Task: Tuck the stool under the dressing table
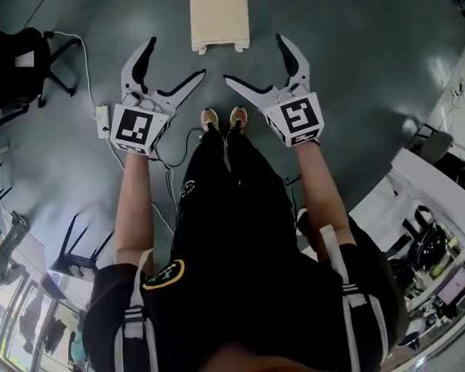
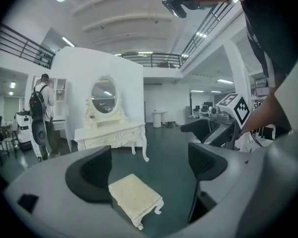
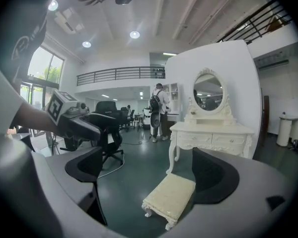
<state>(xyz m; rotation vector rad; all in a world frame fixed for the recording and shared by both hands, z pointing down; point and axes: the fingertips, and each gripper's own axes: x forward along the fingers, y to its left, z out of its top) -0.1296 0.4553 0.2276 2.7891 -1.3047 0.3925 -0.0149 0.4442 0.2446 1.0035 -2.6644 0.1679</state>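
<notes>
A small cream stool (image 1: 218,13) with carved white legs stands on the dark floor ahead of my feet. It shows between the jaws in the left gripper view (image 2: 135,197) and the right gripper view (image 3: 171,196). A white dressing table (image 2: 111,134) with an oval mirror stands farther off, also seen in the right gripper view (image 3: 211,135). My left gripper (image 1: 173,62) and right gripper (image 1: 256,60) are both open and empty, held side by side short of the stool. The table is out of the head view.
A person with a backpack (image 2: 41,115) stands left of the dressing table. Black office chairs (image 3: 108,128) stand to the left, one at the head view's left edge (image 1: 15,72). A power strip (image 1: 102,120) with cables lies on the floor by my left gripper.
</notes>
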